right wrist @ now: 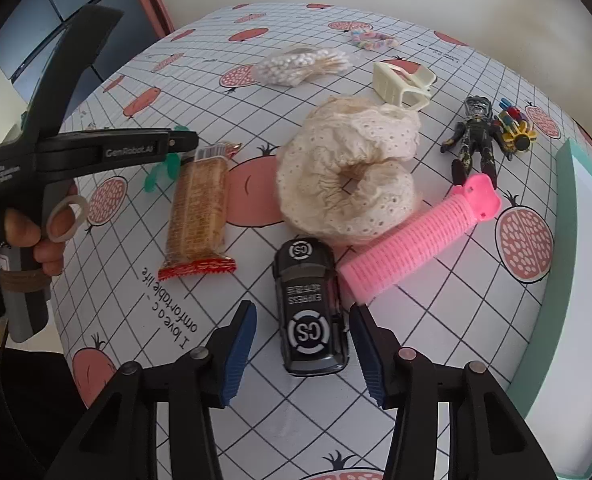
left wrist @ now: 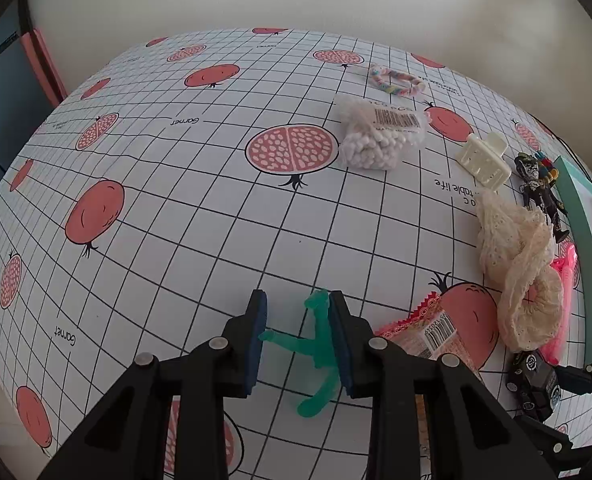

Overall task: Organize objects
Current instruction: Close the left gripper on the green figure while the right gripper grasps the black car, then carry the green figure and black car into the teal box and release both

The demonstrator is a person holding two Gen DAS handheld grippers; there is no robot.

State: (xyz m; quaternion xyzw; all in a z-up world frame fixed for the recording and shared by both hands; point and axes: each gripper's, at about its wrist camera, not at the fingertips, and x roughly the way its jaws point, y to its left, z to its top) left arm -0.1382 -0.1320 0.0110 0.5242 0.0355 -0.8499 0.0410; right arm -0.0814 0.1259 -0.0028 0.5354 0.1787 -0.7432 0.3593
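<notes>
Pick-up step: the left gripper (left wrist: 298, 340) has its jaws parted around the green figure (left wrist: 316, 354); right gripper (right wrist: 302, 354) straddles the toy car (right wrist: 310, 312), jaws wide. Next, each must close.

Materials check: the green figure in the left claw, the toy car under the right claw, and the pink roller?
Green figure: looks like soft, translucent rubber or jelly plastic; the grid shows faintly through it and its limbs bend.
Toy car: hard and glossy, painted metal or plastic, unclear which; crisp printed logos and highlights.
Pink roller: matte, fuzzy ribbed mesh wrap with a smooth plastic clip at its end.
</notes>
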